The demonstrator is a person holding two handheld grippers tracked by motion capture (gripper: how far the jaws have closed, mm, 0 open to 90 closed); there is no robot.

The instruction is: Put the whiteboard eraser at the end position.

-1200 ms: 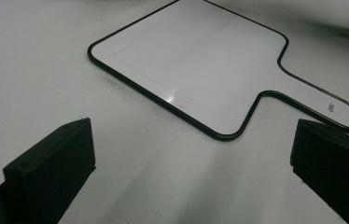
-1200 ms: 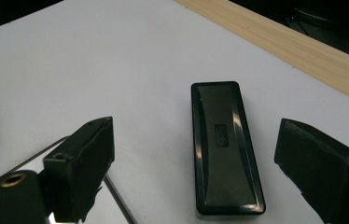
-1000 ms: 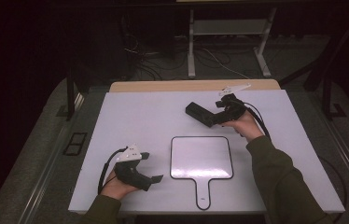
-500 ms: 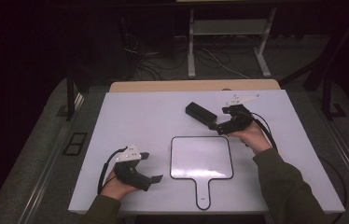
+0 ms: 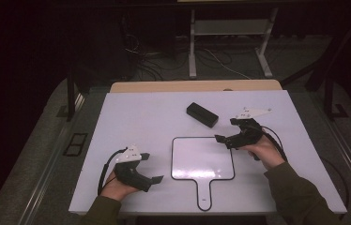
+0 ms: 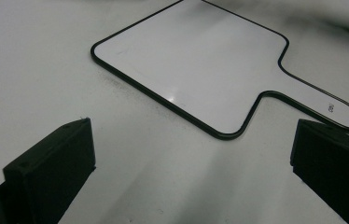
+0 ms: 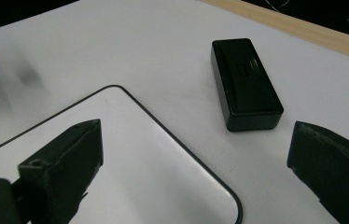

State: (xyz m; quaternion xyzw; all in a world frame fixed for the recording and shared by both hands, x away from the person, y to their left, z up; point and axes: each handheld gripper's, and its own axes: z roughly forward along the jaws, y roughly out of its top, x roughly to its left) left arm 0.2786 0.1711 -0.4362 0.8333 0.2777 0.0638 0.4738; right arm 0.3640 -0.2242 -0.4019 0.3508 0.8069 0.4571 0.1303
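Observation:
A black rectangular block point(image 5: 202, 114) point(image 7: 246, 84) lies flat on the white table, past the far right corner of a small whiteboard paddle point(image 5: 203, 158) point(image 6: 196, 60) point(image 7: 116, 154) with a black rim and a handle toward me. My right gripper point(image 5: 225, 130) point(image 7: 196, 140) hovers by the board's far right corner, a short way from the block. Its jaws have just been opening and stand open with nothing between them. My left gripper point(image 5: 152, 167) point(image 6: 191, 158) rests left of the board near the front edge, open and empty, pointing at the board's handle.
The white tabletop point(image 5: 136, 117) has a wooden strip point(image 5: 192, 86) along its far edge. Beyond it the dark floor holds loose cables point(image 5: 150, 61) and a metal stand point(image 5: 230, 28). A person's sleeves come in at the bottom.
My right gripper has drawn back from the black block toward the board's right corner, with its jaws wider apart. The block stays lying where it was. The left gripper has not moved.

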